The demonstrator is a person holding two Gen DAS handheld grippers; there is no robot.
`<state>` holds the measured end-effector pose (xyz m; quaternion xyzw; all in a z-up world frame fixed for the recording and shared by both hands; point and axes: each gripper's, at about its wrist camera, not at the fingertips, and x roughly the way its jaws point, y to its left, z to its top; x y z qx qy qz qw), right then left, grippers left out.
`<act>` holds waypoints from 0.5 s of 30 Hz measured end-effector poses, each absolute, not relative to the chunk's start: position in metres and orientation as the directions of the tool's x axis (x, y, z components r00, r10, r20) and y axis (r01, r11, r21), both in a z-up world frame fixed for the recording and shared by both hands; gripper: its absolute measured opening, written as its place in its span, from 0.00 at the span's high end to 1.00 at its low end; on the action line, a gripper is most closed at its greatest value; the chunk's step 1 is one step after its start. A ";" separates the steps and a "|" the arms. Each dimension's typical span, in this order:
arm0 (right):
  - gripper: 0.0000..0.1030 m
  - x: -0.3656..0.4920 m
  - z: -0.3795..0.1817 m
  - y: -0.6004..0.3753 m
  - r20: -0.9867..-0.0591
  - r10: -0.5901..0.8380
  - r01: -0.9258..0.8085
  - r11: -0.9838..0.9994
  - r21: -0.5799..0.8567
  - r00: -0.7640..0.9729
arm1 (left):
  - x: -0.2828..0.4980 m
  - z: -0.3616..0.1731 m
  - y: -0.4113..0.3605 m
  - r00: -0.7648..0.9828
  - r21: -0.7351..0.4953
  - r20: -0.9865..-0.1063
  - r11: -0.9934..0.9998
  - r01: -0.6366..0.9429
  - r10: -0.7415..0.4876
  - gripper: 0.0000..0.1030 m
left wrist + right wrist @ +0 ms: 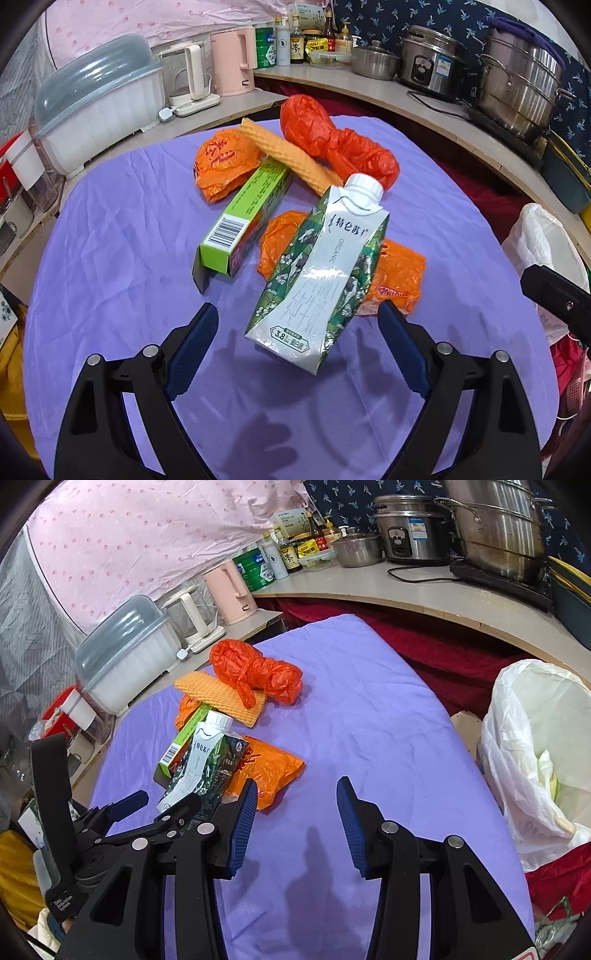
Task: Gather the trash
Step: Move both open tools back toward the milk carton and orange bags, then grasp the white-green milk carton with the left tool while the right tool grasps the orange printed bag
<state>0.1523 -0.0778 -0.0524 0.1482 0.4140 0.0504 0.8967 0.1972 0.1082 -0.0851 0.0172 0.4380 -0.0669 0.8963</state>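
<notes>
Purple cloth spreads beneath my left gripper [297, 325], jaws wide and empty astride the milk carton [321, 273] mid-desk; closing comes next. Right gripper [297, 805] hovers half-open, empty, bin bag [532, 746] off the desk's right edge.

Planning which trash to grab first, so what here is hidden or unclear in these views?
- Lower orange bag: left wrist view, mostly covered by the milk carton.
- Green box: right wrist view, largely behind the carton.
- White trash bag: contents mostly hidden by its folds; cut off at the edge in the left wrist view.
</notes>
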 end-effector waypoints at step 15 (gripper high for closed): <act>0.57 0.180 -0.083 -0.057 -0.770 0.240 0.026 0.948 0.316 0.591 | 0.213 -0.107 0.114 0.555 -0.122 -0.811 0.980 0.154 -0.188 0.44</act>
